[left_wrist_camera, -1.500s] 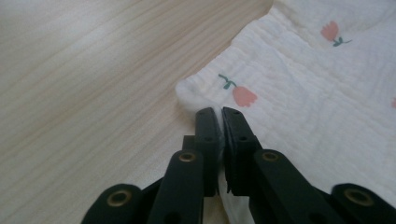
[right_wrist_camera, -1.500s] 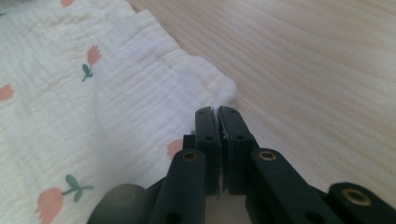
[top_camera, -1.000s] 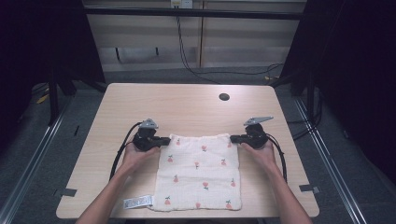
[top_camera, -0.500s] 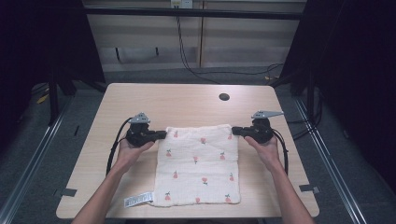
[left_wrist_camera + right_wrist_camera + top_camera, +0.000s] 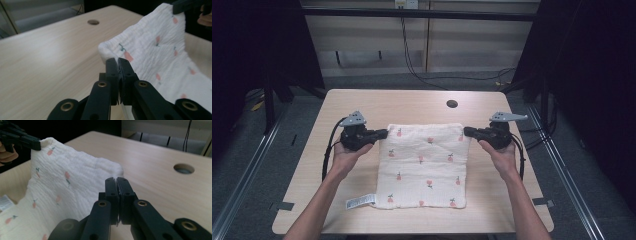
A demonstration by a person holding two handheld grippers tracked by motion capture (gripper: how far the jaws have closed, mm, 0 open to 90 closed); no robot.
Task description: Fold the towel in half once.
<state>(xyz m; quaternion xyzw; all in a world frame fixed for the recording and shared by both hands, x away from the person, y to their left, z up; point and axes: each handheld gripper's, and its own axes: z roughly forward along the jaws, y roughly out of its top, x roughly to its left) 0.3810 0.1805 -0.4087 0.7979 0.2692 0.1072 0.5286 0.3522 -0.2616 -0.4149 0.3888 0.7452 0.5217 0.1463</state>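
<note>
A white cloth with small red fruit prints lies spread on the wooden table, with a white care label at its near left corner. My left gripper is shut on the cloth's far left corner. My right gripper is shut on the far right corner. Both far corners are held a little above the table, and the cloth is stretched between them. In the left gripper view the right gripper pinches the opposite corner; in the right gripper view the left gripper does the same.
A round cable hole sits in the table beyond the cloth. Bare tabletop lies around it. Dark frame posts and floor cables surround the table.
Both grippers have carried the cloth's far edge away from the person and moved a little apart, drawing the cloth out flatter and longer along the table.
</note>
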